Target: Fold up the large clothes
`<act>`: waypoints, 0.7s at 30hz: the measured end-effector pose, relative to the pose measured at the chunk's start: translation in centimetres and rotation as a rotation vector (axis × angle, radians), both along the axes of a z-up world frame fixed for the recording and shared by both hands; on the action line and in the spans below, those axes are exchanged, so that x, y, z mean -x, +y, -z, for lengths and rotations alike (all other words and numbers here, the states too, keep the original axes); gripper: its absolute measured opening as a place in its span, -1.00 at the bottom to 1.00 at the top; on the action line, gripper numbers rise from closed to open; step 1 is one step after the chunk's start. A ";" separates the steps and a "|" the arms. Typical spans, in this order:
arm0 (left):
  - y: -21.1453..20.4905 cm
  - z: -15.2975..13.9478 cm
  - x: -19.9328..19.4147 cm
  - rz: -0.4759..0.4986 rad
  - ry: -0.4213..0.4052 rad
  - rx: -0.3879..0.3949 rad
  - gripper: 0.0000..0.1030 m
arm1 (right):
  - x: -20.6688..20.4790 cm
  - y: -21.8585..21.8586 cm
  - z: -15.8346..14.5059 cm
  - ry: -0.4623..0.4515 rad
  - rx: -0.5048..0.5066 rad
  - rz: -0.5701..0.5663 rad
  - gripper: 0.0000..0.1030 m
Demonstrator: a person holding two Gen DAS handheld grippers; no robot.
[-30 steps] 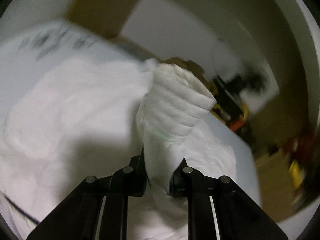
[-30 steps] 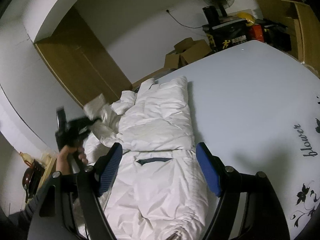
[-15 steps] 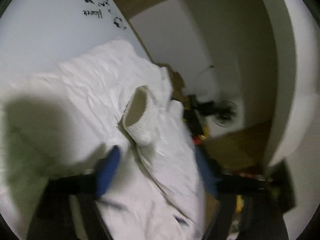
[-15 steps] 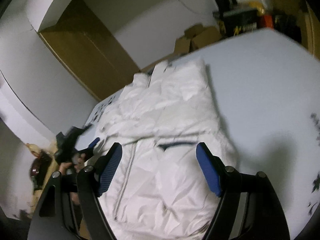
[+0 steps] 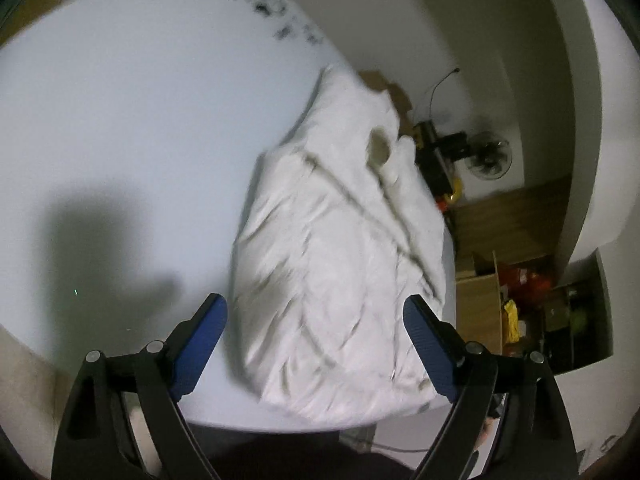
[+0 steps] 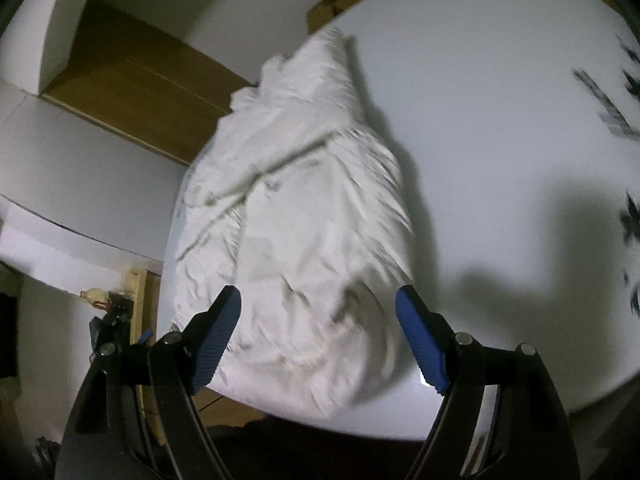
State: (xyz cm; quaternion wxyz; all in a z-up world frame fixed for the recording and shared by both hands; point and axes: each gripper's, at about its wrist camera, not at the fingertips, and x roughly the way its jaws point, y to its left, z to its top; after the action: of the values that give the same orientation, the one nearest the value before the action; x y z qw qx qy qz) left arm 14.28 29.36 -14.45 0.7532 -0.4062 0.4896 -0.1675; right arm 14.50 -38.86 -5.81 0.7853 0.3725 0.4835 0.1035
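White puffer jacket (image 5: 340, 272) on bed (image 5: 120, 120) looked light, soft, slippery; best pinched at hem corners. Left gripper (image 5: 316, 344) jaws opening, empty; right gripper (image 6: 320, 336) wide, empty

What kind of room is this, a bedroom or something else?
Most likely a bedroom used partly for storage. A white puffer jacket lies on a wide bed sheet printed with black lettering, with a standing fan and cardboard boxes along the wall.

Jacket (image 5: 340, 248) on the bed (image 5: 120, 120) along its edge, fan (image 5: 490, 156) beyond on the floor.
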 end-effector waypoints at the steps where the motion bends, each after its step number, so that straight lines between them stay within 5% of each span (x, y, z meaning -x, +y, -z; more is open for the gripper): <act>1: -0.1 0.8 0.2 0.015 0.015 0.012 0.74 | 0.4 -0.1 0.3 0.009 -0.013 0.005 0.55; 12: -4.6 6.8 -1.0 0.178 0.112 0.069 0.74 | 0.9 -0.7 5.2 0.135 -0.230 0.063 0.55; 21: -7.0 7.2 -2.8 0.192 0.093 0.096 0.77 | -1.2 0.0 7.6 0.188 -0.303 0.057 0.54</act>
State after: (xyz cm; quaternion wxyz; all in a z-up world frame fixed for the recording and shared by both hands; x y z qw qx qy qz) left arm 17.08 22.33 -21.64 0.6897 -0.4002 0.5522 -0.2432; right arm 15.69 -38.82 -13.36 0.6740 0.5082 0.5231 0.1177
